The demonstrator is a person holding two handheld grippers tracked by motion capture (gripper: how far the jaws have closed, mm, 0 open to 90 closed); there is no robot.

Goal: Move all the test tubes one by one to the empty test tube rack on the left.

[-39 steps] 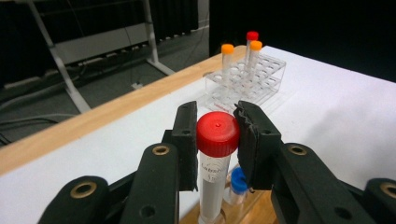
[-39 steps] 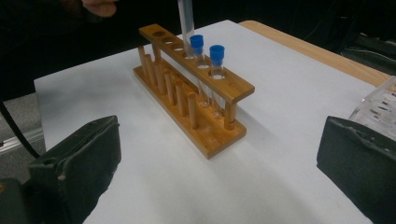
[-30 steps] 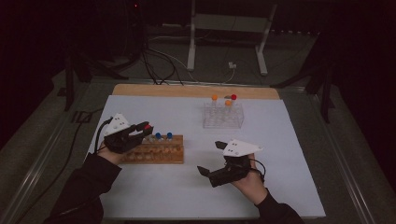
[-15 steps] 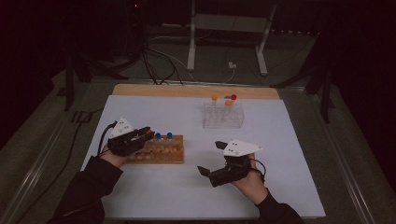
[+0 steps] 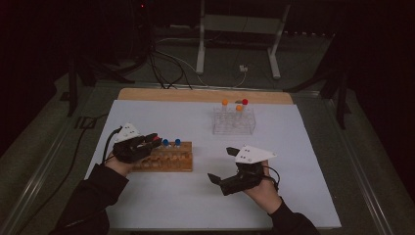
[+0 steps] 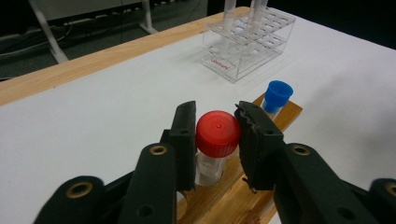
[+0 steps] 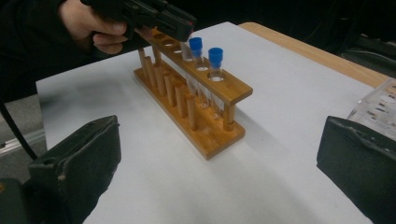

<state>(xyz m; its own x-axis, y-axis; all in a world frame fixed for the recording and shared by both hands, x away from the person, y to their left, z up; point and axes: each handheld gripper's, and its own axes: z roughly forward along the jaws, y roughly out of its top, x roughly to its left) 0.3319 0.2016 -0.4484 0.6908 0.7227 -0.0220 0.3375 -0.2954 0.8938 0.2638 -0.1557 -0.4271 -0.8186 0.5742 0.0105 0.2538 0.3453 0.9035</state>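
- High view: my left gripper [image 5: 152, 140] sits left of centre over the wooden rack [image 5: 166, 157], its jaws at the red-capped tube [image 5: 157, 139]. My right gripper [image 5: 222, 164] hovers lower centre over the white mat [image 5: 293, 147], jaws wide apart, holding nothing.
- Left gripper view: jaws have just been opening slightly; red-capped tube stands in the rack between the pads, centre frame, with both pads at its cap.
- Right gripper view: rack upper centre, two blue-capped tubes [image 7: 205, 49] upright in it.

A dim room, with a white metal stand [image 5: 238, 36] behind the table [image 5: 313, 147].
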